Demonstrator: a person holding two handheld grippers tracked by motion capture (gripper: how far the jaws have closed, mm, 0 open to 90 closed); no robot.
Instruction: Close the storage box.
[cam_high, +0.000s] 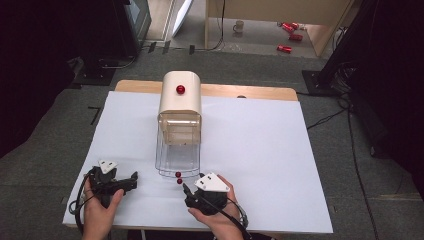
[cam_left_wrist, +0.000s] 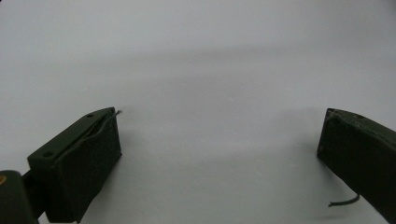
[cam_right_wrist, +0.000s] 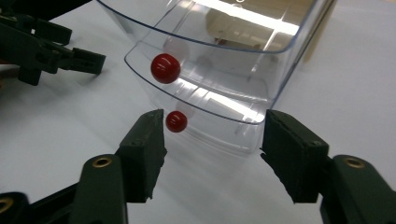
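A cream cabinet (cam_high: 180, 102) with a red knob (cam_high: 180, 89) on top stands at the middle back of the white table (cam_high: 260, 150). Two clear drawers (cam_high: 177, 155) stick out of its front toward me, each with a small red knob. In the right gripper view the upper knob (cam_right_wrist: 165, 68) sits on the upper drawer's front, and the lower knob (cam_right_wrist: 176, 121) lies just beside my left pad. My right gripper (cam_right_wrist: 215, 119) (cam_high: 184, 188) is open around the lower drawer's front edge (cam_right_wrist: 219, 116). My left gripper (cam_high: 134, 179) (cam_left_wrist: 220, 114) rests open on the table with nothing in it.
A white sheet covers the wooden table (cam_high: 250, 92), whose front edge runs just below both hands. The left gripper (cam_right_wrist: 46, 46) lies to the left of the drawers. Red cans (cam_high: 290, 35) and a mug (cam_high: 239, 26) lie on the floor far behind.
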